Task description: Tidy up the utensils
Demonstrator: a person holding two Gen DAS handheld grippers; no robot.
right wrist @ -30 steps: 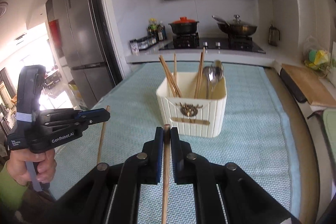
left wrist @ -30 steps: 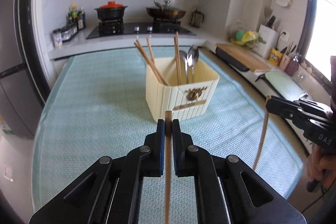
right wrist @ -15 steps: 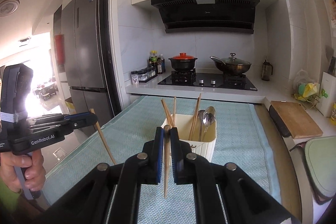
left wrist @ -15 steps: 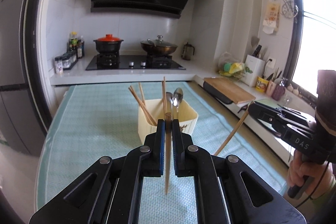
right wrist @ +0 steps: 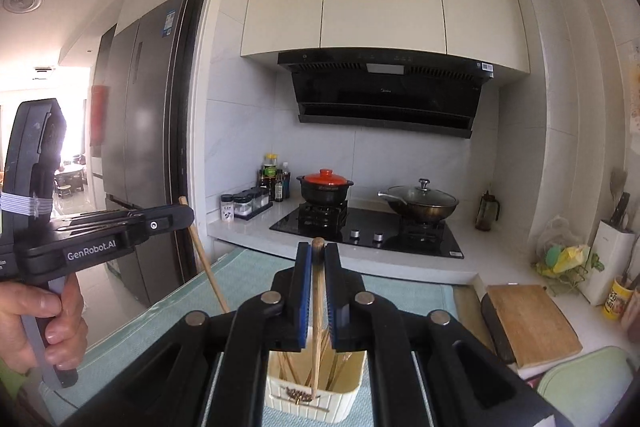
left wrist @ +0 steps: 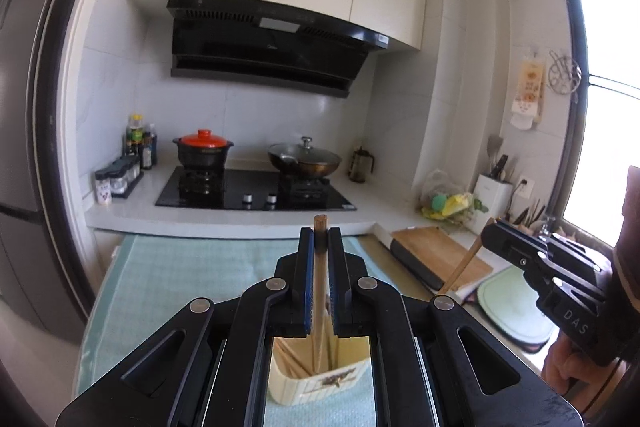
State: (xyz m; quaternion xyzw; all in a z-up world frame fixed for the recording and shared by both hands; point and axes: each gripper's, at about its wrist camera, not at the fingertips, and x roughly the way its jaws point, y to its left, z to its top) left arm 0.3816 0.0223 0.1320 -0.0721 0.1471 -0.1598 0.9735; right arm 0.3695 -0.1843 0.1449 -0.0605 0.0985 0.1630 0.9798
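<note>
My left gripper (left wrist: 320, 239) is shut on a wooden chopstick (left wrist: 319, 291) that hangs down over the cream utensil holder (left wrist: 320, 381). My right gripper (right wrist: 318, 259) is shut on another wooden chopstick (right wrist: 318, 311), its lower end over the cream holder (right wrist: 316, 393), which holds several chopsticks. Each gripper shows in the other's view: the right one (left wrist: 486, 233) with its chopstick (left wrist: 464, 265), the left one (right wrist: 188, 215) with its chopstick (right wrist: 206, 267). Both are raised above the holder, one on each side.
The holder stands on a pale green mat (right wrist: 248, 279) on the table. Behind are the hob (right wrist: 368, 231) with a red-lidded pot (right wrist: 325, 185) and a wok (right wrist: 420, 205). A cutting board (right wrist: 532, 323) lies right, a fridge (right wrist: 140, 155) stands left.
Both grippers have risen and come in over the holder, each still shut on its chopstick. The holder has dropped to the bottom of both views, behind the fingers.
</note>
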